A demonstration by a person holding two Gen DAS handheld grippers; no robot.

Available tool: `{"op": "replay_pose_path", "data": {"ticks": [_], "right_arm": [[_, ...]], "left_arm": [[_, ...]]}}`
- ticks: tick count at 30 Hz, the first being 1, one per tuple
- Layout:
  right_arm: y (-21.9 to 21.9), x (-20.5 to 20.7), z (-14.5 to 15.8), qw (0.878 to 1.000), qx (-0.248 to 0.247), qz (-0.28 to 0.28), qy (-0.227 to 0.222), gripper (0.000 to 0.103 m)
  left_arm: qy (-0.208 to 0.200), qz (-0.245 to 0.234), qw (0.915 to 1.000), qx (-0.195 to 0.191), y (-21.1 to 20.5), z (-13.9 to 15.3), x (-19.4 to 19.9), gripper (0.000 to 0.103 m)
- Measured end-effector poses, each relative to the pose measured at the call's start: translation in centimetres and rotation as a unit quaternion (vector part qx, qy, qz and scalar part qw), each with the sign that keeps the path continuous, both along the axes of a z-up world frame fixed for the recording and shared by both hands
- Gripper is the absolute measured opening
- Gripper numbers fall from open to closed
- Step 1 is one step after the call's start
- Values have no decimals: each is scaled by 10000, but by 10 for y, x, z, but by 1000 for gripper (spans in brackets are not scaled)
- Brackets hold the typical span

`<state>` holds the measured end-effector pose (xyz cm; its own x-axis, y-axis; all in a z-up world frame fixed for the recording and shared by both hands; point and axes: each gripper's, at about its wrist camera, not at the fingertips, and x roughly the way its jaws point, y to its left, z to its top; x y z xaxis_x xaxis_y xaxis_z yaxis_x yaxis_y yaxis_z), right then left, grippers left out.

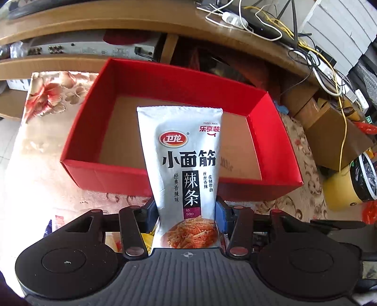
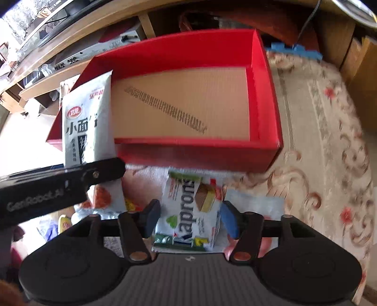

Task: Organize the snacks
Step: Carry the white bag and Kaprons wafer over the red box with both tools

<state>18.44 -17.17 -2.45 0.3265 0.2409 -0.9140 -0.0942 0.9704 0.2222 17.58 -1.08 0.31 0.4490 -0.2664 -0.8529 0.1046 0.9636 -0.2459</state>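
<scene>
My left gripper [image 1: 187,211] is shut on a silver latiao snack bag [image 1: 183,164] and holds it upright before the near wall of an open red box [image 1: 99,175] with a bare cardboard floor. The same bag [image 2: 87,117] and left gripper arm [image 2: 59,186] show in the right wrist view, at the box's left end. My right gripper [image 2: 188,216] stands with its jaws on either side of a white Kaprons wafer pack [image 2: 193,207] on the floral cloth; I cannot tell whether they grip it. The red box [image 2: 200,153] lies just beyond.
Several other snack packets [image 2: 103,200] lie on the floral cloth [image 2: 318,164] near the grippers. A wooden TV stand [image 1: 117,21] with electronics and tangled cables [image 1: 306,47] stands behind. Cardboard boxes [image 1: 329,131] and a yellow bin [image 1: 348,188] are at the right.
</scene>
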Motion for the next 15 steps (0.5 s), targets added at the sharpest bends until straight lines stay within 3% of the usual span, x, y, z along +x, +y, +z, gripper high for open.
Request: {"op": "replay_pose_path", "data": {"ticks": [5, 7, 15], "right_arm": [[6, 3, -13, 9999, -113, 57, 4, 61], [12, 3, -12, 9994, -269, 135, -151, 56], [0, -12, 5, 9990, -223, 151, -363, 55]], "left_arm": [[87, 0, 9999, 56, -3, -8, 0, 56], [107, -30, 9999, 103, -5, -10, -1, 57], [-20, -178, 9995, 273, -5, -3, -7, 53]]}}
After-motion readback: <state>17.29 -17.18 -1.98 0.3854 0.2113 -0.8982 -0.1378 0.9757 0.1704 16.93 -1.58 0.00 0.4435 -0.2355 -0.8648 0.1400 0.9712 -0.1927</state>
